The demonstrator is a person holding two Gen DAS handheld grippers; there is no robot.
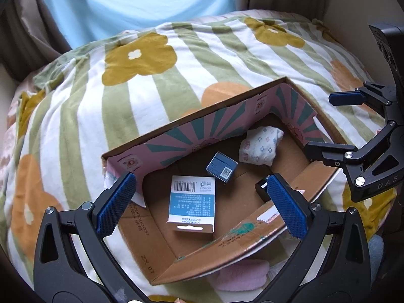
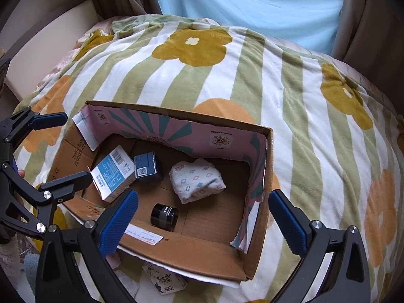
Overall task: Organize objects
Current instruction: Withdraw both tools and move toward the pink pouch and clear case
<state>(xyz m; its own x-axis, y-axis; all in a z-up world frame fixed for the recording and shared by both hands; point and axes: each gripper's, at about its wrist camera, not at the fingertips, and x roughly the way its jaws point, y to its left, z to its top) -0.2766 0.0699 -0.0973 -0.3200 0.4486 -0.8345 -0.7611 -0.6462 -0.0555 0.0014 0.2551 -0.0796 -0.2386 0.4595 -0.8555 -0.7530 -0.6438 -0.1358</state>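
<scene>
progress: cardboard box [image 2: 202, 252] already holds four bits | left gripper [image 1: 202, 202] and right gripper [image 2: 204, 219] fingers spread, empty; leftover: paper packets [image 2: 164, 280] beside box, looks nearly done

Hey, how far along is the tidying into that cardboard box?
Done: the open cardboard box holds a blue-and-white carton, a dark blue cube box, a folded patterned cloth and a black jar. In hand: nothing; both grippers open. Left: a printed packet lies outside.

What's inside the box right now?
Box holds four things: white-blue carton, dark blue cube, folded sock, black jar. Anything under the sock is hidden.
</scene>
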